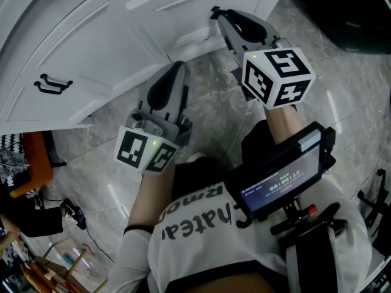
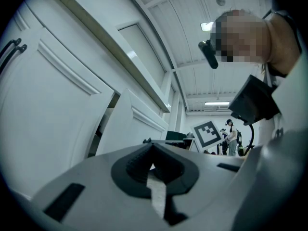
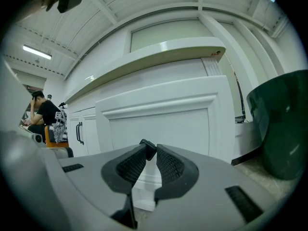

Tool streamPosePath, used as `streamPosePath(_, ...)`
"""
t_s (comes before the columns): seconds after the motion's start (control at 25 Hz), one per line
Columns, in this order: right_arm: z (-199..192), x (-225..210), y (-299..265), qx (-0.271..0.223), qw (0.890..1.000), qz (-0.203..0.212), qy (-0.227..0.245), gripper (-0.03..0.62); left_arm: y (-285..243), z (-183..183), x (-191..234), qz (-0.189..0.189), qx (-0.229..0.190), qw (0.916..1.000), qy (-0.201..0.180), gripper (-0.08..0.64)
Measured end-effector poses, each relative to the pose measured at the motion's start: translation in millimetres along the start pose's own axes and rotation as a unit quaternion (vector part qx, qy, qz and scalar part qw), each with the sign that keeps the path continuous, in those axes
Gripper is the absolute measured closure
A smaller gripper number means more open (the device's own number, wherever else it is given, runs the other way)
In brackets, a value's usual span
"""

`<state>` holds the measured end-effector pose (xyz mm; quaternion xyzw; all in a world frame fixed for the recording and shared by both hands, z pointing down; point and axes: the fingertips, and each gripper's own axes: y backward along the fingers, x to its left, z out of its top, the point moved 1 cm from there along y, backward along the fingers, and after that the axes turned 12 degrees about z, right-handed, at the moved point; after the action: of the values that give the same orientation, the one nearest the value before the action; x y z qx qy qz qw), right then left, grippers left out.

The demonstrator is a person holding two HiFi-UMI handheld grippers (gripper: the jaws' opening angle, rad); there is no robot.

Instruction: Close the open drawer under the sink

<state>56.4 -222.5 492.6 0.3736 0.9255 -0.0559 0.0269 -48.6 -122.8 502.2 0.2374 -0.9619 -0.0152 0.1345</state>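
Closest to us, at the bottom of the head view, we see the wearer's white printed shirt and a small lit screen mounted at the chest. Just past these, two grey grippers reach out over a grey marbled floor.

The left gripper is the nearer one and points towards the white cabinet. In the left gripper view its jaws meet at the tips, with nothing between them.

The right gripper reaches further, and its marker cube faces up at us. Its jaws are also pressed together at the tips and hold nothing. Those tips sit very near the drawer, though we cannot tell whether they touch it.

The drawer is a white framed panel under the counter. It is open, standing out from the cabinet face. From the left gripper view a dark gap shows beside it.

Left of the drawer is a closed cabinet door with a pair of dark handles. To the drawer's right stands a dark green bin. Far off in the right gripper view, at the left edge, a person in a dark top sits near an orange seat.
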Motion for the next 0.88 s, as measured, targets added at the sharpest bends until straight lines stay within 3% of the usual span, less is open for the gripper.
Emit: streamPosePath(0.88, 10.1, -14.2, -1.2, -0.006, 1.0, -0.01, 0.002, 0.517, 0.9, 1.7, -3.4, 0.006, -0.005, 1.0, 0.002, 0.552)
